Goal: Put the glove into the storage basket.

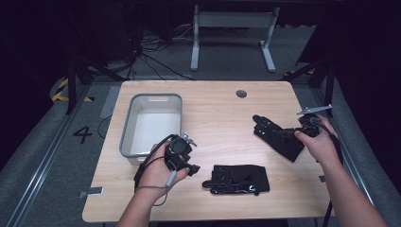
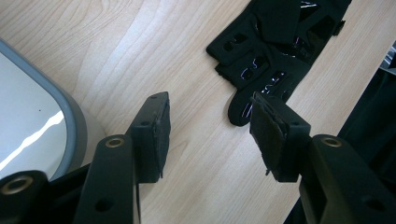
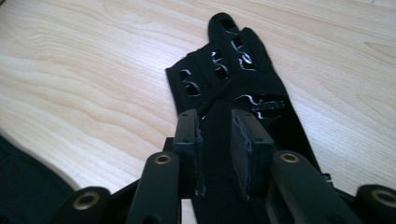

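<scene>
Two black gloves lie on the wooden table (image 1: 217, 109). The near glove (image 1: 239, 178) (image 2: 275, 46) lies flat by the front edge, fingers toward my left gripper (image 1: 191, 166) (image 2: 210, 107). That gripper hovers just left of it, open, with bare wood between its pads. The far glove (image 1: 279, 137) (image 3: 224, 70) lies at the right, fingers pointing away to the upper left. My right gripper (image 1: 295, 134) (image 3: 217, 116) is shut on a raised fold of this glove near its cuff, with black fabric pinched between the pads.
A grey plastic bin (image 1: 150, 124) (image 2: 70, 121) stands at the table's left, right beside my left hand. A round cable hole (image 1: 241, 93) sits near the far edge. The table's front edge runs close to the near glove.
</scene>
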Tool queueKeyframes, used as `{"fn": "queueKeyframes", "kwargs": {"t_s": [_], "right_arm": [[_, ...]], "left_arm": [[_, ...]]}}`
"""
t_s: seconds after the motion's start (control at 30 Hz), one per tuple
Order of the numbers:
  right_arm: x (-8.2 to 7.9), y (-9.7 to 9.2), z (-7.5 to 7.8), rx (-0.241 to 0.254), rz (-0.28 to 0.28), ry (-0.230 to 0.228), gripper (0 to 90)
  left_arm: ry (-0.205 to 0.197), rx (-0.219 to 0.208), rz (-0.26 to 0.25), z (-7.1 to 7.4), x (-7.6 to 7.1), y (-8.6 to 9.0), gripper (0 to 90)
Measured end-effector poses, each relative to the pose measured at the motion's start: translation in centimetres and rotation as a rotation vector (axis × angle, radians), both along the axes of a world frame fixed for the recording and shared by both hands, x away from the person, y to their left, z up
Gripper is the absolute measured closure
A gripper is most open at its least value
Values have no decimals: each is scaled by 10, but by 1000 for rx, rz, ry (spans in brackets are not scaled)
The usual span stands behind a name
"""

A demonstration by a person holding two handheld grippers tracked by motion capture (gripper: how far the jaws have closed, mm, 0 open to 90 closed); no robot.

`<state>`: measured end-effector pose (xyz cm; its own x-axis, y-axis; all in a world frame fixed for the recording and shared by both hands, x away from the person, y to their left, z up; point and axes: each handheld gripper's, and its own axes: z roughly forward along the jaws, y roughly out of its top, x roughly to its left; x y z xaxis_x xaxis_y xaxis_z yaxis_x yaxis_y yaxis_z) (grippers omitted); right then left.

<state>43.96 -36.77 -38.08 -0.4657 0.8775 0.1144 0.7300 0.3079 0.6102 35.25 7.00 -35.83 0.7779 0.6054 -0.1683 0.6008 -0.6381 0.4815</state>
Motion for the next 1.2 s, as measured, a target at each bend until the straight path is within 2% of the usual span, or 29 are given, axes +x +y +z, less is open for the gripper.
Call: {"fn": "queueKeyframes", "kwargs": {"t_s": [0.13,0.33,0.5,0.57,0.73,1.0,1.13,1.2], "right_arm": [[11,-8,-4,10,-30,3,714],[21,-13,-11,10,-43,10,701],[32,-24,-24,6,-66,17,703],[36,-32,-32,10,-73,34,720],[40,-40,-39,-32,-89,52,719],[43,-47,-51,-50,-99,78,667],[42,-46,-54,-61,-92,80,667],[42,-46,-54,-55,-91,81,698]], "left_arm": [[1,0,-3,0,0,0,487],[1,3,-5,-1,0,-1,486],[0,1,-5,-1,0,-1,485],[2,5,-4,-1,0,-1,485],[9,4,-10,-3,0,-3,483],[8,10,-17,-4,0,-5,479],[12,8,-23,-4,0,-5,477],[10,7,-24,-4,0,-6,475]]}}
